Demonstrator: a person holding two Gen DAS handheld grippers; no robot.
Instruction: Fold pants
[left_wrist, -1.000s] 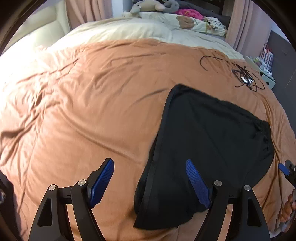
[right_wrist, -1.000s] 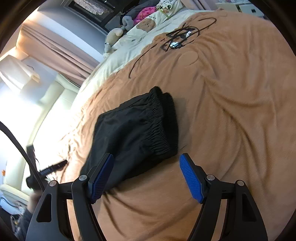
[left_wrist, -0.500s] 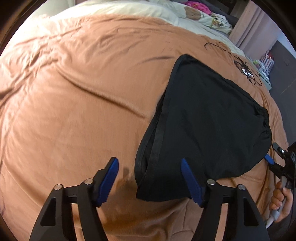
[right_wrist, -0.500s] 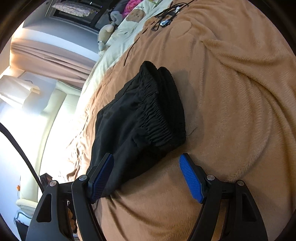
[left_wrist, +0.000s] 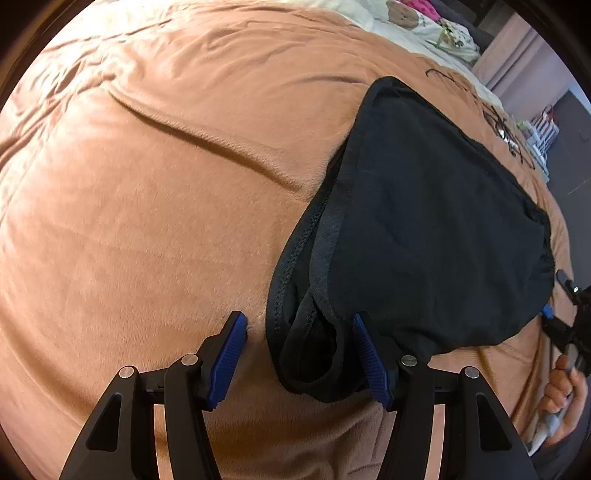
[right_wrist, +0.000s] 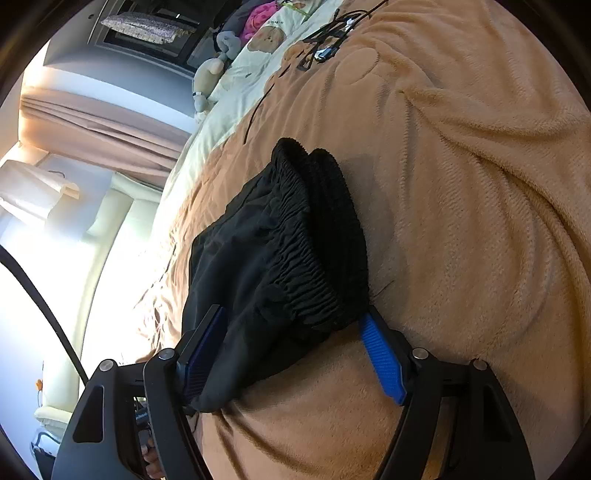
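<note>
Black pants (left_wrist: 424, 229) lie folded on an orange-brown blanket (left_wrist: 147, 221). In the left wrist view my left gripper (left_wrist: 298, 321) points steeply down at the hem end, its jaws closing. The hem loop sits between the blue pads (left_wrist: 225, 362); the left pad rests on the blanket, apart from the cloth. In the right wrist view the gathered waistband (right_wrist: 306, 258) of the pants (right_wrist: 251, 266) lies between the fingers of my right gripper (right_wrist: 291, 314), which stands open, cloth draped over its left pad. That right gripper (left_wrist: 565, 325) shows at the left view's right edge, held by a hand (left_wrist: 561, 387).
Dark cables (right_wrist: 325, 40) lie on the blanket beyond the pants. Pillows and plush toys (right_wrist: 210, 77) sit at the head of the bed, with curtains (right_wrist: 92, 122) behind. A shelf (left_wrist: 543, 129) stands beside the bed. Wide bare blanket lies left of the pants.
Both grippers have sunk towards the pants. The left jaws have narrowed around the hem end. The right gripper has come up to the waistband corner and rolled a little.
</note>
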